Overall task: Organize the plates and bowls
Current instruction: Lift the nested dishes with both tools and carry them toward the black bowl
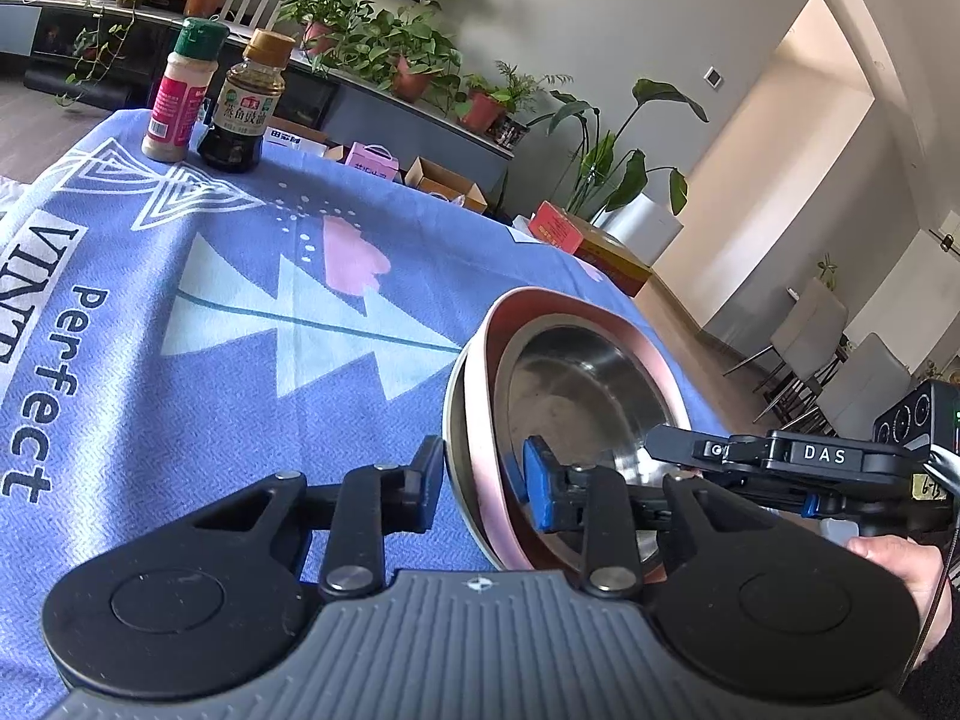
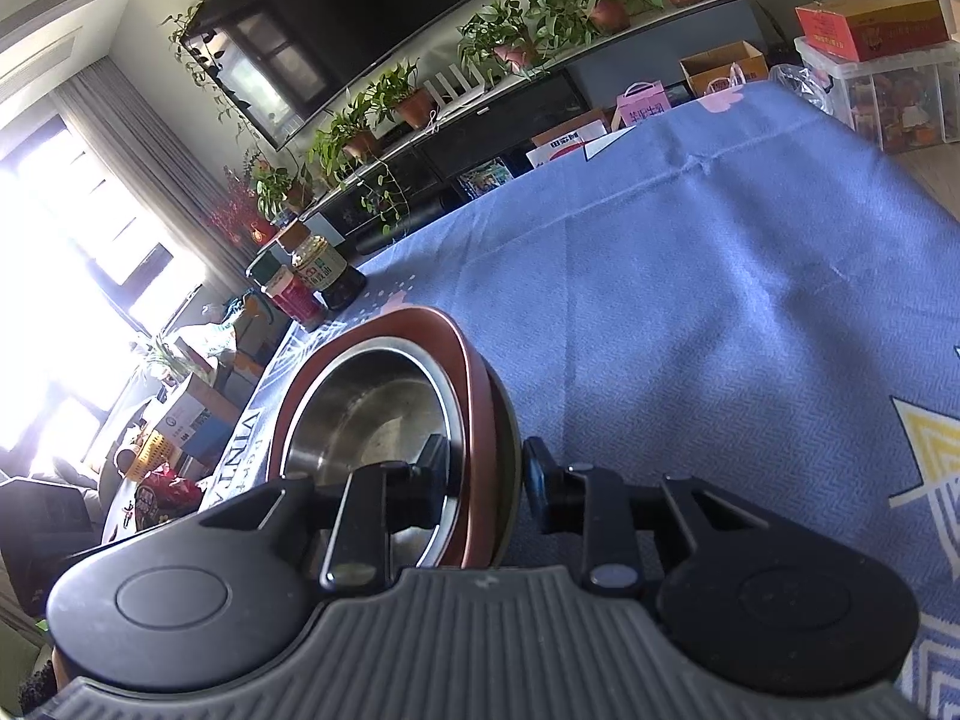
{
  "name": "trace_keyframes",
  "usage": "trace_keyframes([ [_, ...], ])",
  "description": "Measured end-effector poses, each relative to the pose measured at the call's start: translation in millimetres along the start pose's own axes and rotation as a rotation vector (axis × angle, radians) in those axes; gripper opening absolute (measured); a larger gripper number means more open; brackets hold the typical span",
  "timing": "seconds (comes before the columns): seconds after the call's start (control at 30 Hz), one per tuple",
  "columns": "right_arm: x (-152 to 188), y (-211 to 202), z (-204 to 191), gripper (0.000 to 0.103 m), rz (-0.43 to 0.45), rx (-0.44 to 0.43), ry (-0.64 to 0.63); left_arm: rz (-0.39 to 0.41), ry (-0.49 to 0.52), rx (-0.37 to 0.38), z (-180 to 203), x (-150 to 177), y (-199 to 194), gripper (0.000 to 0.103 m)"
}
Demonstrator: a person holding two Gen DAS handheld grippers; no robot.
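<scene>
Where the left view shows a hand (image 1: 906, 570), both tools (image 1: 480, 480) pinching bowls (image 1: 576, 384)

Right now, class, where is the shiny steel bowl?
The shiny steel bowl sits nested inside the pink-rimmed bowl, low and right of centre in the left wrist view, on the blue patterned tablecloth, both grippers' jaws at its rim.

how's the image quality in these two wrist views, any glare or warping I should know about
Left wrist: evenly lit and sharp; fisheye bends the table edge and doorway; soft reflections inside the steel bowl. Right wrist: the window is blown out white at the left, washing out that side; the bowl's pink rim looks darker, reddish-brown; the tablecloth stays clear, and straight lines curve toward the edges.
</scene>
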State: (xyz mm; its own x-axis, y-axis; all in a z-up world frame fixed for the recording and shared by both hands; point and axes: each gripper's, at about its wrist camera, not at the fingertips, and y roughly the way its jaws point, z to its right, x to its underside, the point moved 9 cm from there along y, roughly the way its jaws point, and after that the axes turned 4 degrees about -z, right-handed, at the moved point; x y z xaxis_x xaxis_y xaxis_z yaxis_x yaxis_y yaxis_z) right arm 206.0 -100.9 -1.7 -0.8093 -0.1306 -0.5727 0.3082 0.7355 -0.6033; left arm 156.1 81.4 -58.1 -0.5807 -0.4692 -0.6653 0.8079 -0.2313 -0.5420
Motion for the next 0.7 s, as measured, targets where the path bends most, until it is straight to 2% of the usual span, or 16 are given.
trace_keyframes([
  [0.53, -4, -11, -9, 0.049, 0.026, -0.028, -0.024, 0.024, 0.014, -0.006, 9, -5, -17, 0.027],
  [0.7, -11, -20, -20, 0.049, 0.043, -0.03, -0.045, 0.054, 0.032, -0.005, 21, -16, -31, 0.027],
])
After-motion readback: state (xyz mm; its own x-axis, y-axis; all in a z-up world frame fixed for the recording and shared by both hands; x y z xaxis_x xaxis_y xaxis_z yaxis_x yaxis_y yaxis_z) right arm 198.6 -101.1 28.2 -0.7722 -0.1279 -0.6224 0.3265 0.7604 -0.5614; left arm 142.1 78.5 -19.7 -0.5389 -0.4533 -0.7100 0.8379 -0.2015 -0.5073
